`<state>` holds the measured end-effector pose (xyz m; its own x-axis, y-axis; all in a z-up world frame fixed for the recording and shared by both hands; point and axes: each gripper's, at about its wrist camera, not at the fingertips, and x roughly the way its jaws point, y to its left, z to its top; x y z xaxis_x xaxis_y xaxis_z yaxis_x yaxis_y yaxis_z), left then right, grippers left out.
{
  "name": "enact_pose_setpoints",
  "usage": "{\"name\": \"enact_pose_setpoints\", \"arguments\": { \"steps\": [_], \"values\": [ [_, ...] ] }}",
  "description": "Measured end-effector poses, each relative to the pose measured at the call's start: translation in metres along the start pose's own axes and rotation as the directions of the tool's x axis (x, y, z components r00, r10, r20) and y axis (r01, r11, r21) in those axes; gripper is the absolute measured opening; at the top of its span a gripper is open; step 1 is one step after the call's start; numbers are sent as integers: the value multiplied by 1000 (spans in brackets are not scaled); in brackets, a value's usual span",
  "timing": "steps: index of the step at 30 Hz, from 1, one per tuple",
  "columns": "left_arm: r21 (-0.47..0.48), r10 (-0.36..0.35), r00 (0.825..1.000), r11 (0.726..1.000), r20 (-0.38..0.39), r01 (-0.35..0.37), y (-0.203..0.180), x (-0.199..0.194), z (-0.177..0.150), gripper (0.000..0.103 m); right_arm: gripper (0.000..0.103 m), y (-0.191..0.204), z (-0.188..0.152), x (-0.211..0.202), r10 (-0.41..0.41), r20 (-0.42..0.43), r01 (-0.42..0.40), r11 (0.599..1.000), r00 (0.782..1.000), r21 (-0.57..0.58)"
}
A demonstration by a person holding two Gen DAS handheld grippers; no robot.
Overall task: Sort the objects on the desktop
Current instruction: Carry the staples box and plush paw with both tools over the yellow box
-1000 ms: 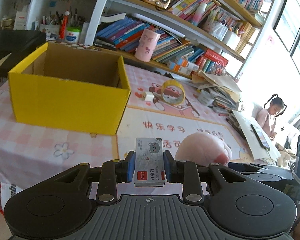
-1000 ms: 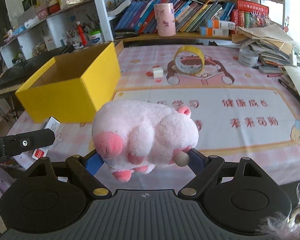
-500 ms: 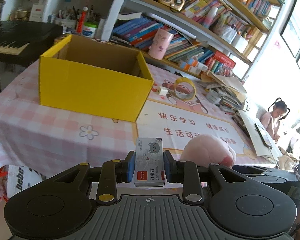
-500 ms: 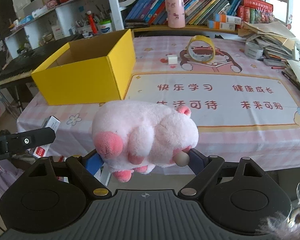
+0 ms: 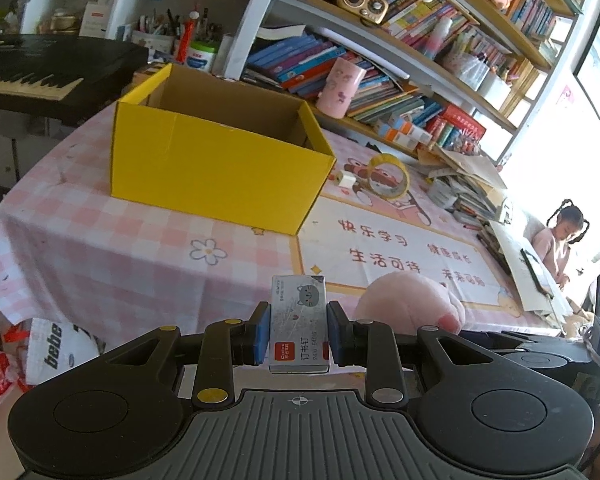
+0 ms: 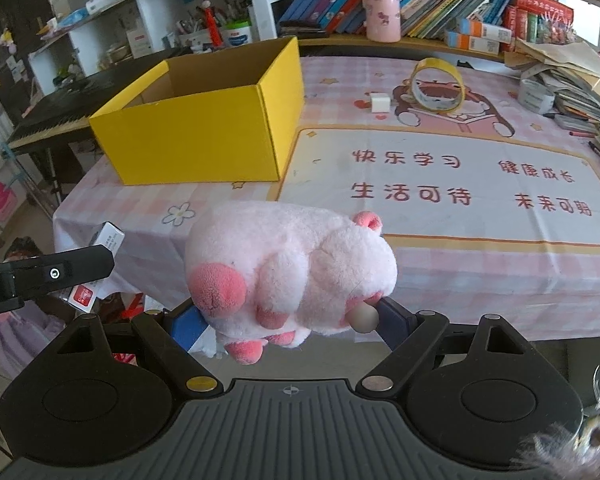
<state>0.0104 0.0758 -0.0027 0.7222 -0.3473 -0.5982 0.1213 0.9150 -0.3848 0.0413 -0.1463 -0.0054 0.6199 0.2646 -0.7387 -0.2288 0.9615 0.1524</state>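
Note:
My left gripper (image 5: 299,334) is shut on a small grey staple box (image 5: 299,322), held off the table's near edge. My right gripper (image 6: 288,320) is shut on a pink plush pig (image 6: 288,264), also held in front of the table; the pig shows in the left wrist view (image 5: 410,306) too. An open yellow cardboard box (image 5: 216,160) stands on the pink checked tablecloth, also in the right wrist view (image 6: 204,128). A yellow tape roll (image 6: 438,82) and a small white eraser (image 6: 380,103) lie beyond it.
Bookshelves with a pink cup (image 6: 380,10) line the table's far side. Stacked papers and books (image 6: 564,80) sit at the right. A piano keyboard (image 5: 32,76) stands left of the table. A child (image 5: 560,240) sits at the far right. Bags (image 5: 28,356) lie on the floor.
Both grippers have drawn back from the table with their objects still held; the yellow box and tape roll look farther away and the table's near edge has come into view.

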Motion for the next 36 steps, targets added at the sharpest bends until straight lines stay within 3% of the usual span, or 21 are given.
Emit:
{"name": "enact_pose_setpoints", "arguments": {
  "steps": [23,30,36],
  "values": [
    [-79,103,992,992,69,-97,40,-28,5,28,85,50,10,18,103,-22,-104,986,994,-129],
    [-71,125,985,991,115,-117,48,-26,28,28,85,56,26,22,111,20,-106,978,994,-179],
    [-49,120,973,992,196,-113,47,-20,65,28,85,52,58,16,121,115,-99,979,986,-178]
  ]
}}
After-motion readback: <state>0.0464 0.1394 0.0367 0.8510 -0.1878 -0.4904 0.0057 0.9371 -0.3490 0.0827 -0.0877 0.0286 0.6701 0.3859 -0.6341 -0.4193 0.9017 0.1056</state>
